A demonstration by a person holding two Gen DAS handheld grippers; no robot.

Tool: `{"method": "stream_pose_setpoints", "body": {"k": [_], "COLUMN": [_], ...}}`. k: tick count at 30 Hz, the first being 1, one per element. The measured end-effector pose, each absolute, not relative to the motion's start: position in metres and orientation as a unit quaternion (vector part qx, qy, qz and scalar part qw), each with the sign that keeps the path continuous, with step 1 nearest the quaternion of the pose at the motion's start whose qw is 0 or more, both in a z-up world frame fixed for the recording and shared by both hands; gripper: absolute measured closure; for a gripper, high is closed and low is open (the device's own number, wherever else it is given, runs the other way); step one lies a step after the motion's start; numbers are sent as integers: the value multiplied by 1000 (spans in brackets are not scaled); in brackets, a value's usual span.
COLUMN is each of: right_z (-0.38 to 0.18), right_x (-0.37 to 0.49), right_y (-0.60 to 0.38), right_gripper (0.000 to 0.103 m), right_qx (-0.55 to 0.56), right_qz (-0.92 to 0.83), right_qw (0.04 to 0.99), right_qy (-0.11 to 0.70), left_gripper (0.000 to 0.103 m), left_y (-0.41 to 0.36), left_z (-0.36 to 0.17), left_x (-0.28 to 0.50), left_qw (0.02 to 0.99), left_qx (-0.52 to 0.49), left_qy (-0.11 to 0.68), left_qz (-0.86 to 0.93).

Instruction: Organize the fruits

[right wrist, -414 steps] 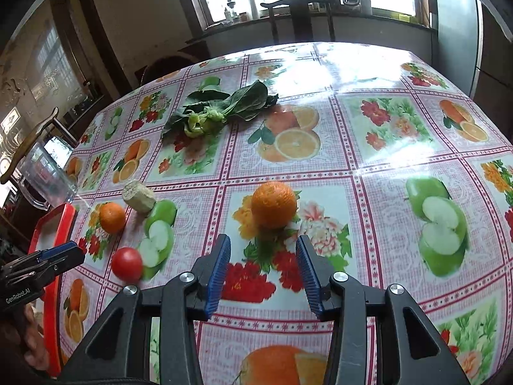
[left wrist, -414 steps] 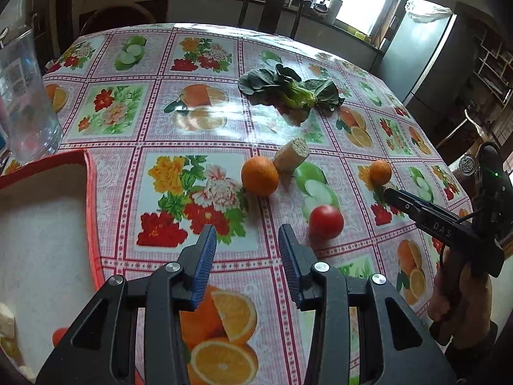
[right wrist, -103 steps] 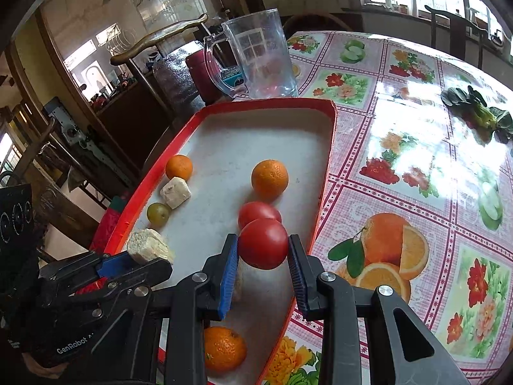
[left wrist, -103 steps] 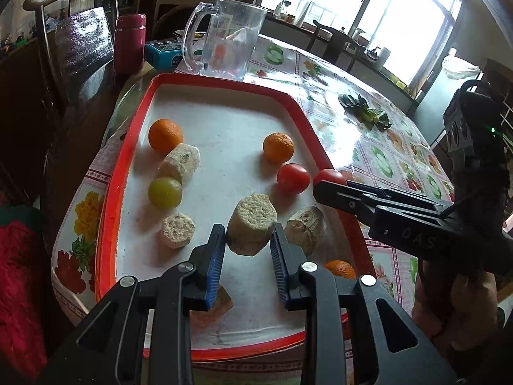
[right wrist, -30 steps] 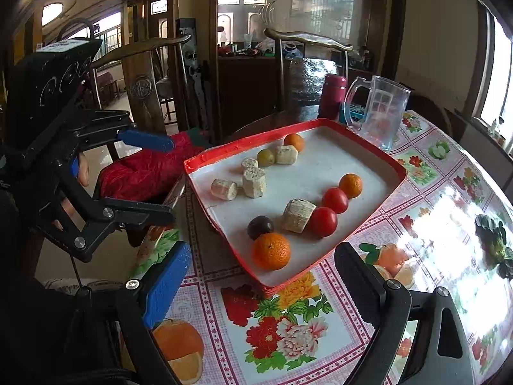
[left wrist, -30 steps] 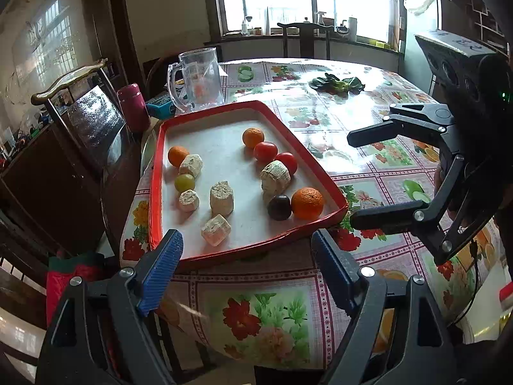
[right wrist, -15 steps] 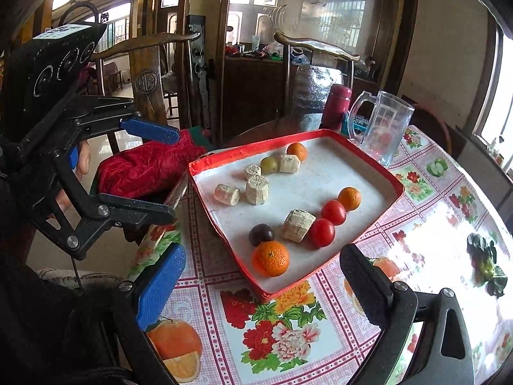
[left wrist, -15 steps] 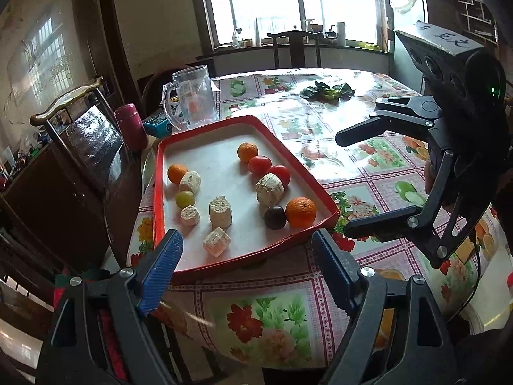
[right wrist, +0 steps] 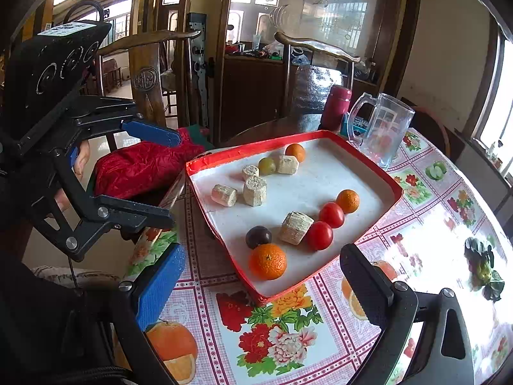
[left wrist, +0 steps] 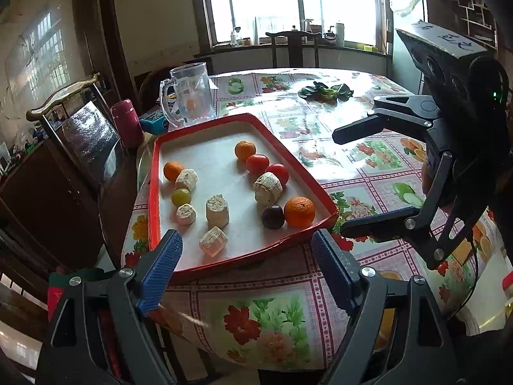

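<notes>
A red-rimmed tray (left wrist: 154,173) (right wrist: 392,189) sits at the table corner. It holds three oranges (left wrist: 299,211) (right wrist: 267,261), two red tomatoes (left wrist: 257,164) (right wrist: 331,214), a dark plum (left wrist: 273,217) (right wrist: 258,236), a green fruit (left wrist: 181,196) and several beige stem chunks (left wrist: 217,210) (right wrist: 295,223). My left gripper (left wrist: 247,276) is open and empty, held back from the tray's near edge. My right gripper (right wrist: 263,285) is open and empty, at the tray's corner. Each gripper shows in the other's view, left (right wrist: 150,176) and right (left wrist: 352,176).
A clear glass pitcher (left wrist: 189,96) (right wrist: 383,128), a maroon flask (left wrist: 126,123) and a blue box stand beyond the tray. Leafy greens (left wrist: 325,91) (right wrist: 482,264) lie on the floral tablecloth. Wooden chairs (left wrist: 77,122) and a red cloth (right wrist: 141,163) stand beside the table.
Both grippers have pulled a little further back and up from the tray, still wide open. Compared with several seconds ago, the tomato and stem chunk they held now lie in the tray.
</notes>
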State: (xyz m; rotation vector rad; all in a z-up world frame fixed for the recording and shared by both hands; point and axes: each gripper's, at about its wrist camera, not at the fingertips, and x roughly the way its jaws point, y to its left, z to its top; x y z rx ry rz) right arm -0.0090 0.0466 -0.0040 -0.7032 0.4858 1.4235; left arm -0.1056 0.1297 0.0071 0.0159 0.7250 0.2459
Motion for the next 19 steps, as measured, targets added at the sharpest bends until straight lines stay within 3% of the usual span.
{"method": "stream_pose_setpoints", "body": {"k": [19], "right_z": [-5], "right_x": [-12], "right_y": [49], "right_gripper": [4], "right_qx": [-314], "right_qz": [635], "right_qw": [672], "right_qy": [216], "left_gripper": [19], "left_y": [134], "left_z": [9], "left_x": [-108], "left_qw": [929], "left_qx": [-1], "left_qy": [348], "left_qz": [123]}}
